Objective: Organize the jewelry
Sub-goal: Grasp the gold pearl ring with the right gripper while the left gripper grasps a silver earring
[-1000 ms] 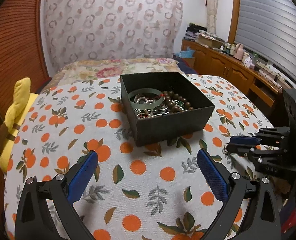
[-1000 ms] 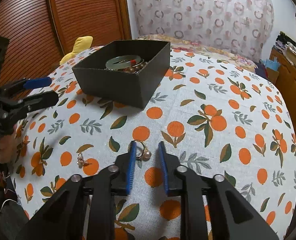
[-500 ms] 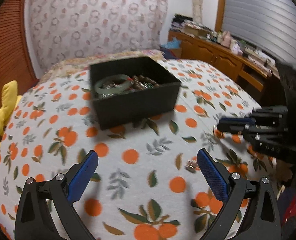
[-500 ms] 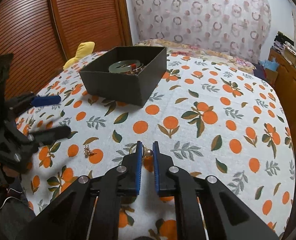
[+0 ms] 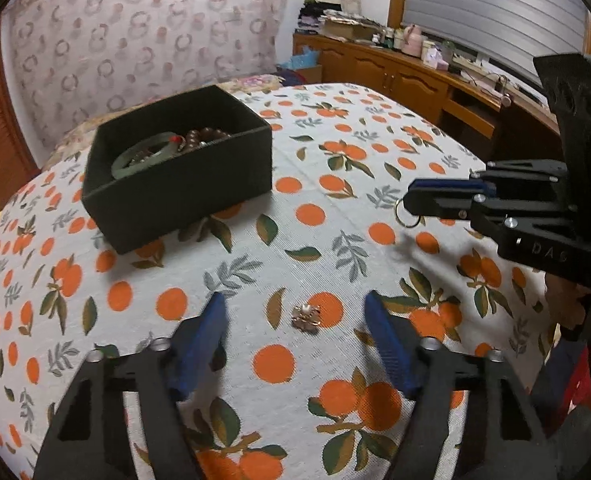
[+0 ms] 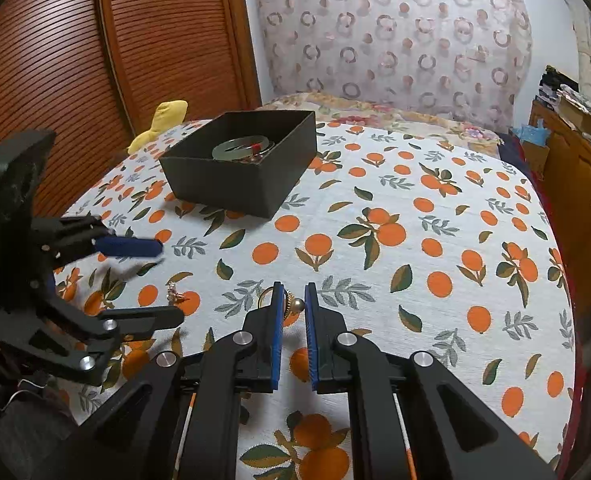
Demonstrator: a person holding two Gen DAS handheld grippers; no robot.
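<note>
**Over the orange-print cloth, one ring pinched and one trinket waiting**

Low in the centre of the right wrist view, the right gripper (image 6: 293, 300) is pinching a gold ring (image 6: 269, 298) with a pearl bead at its tips; the blue pads are standing close together with a narrow slit between them, and the ring is poking out to the left of the left pad. Seen from the left wrist view, at the right edge of the frame, the same gripper (image 5: 409, 204) is holding the ring (image 5: 406, 215) so that the hoop is hanging just off its tip, above the tablecloth (image 5: 335, 152).

At the bottom of the left wrist view, the left gripper (image 5: 295, 308) is hovering with its jaws spread wide and nothing between the pads. A small sparkly earring (image 5: 305, 315) is lying on the cloth between the two open fingertips (touching neither). From the right wrist view, the earring (image 6: 174, 293) is showing at lower left, near the left gripper (image 6: 167, 280).

Up in the left-centre of the left wrist frame, a black box (image 5: 179, 184) is sitting on the cloth, well apart from both grippers. Inside it a green bangle (image 5: 143, 156) and brown wooden beads (image 5: 205, 136) are lying together. A yellow cushion (image 6: 163, 118) is peeking out beyond the cloth's far left edge.
</note>
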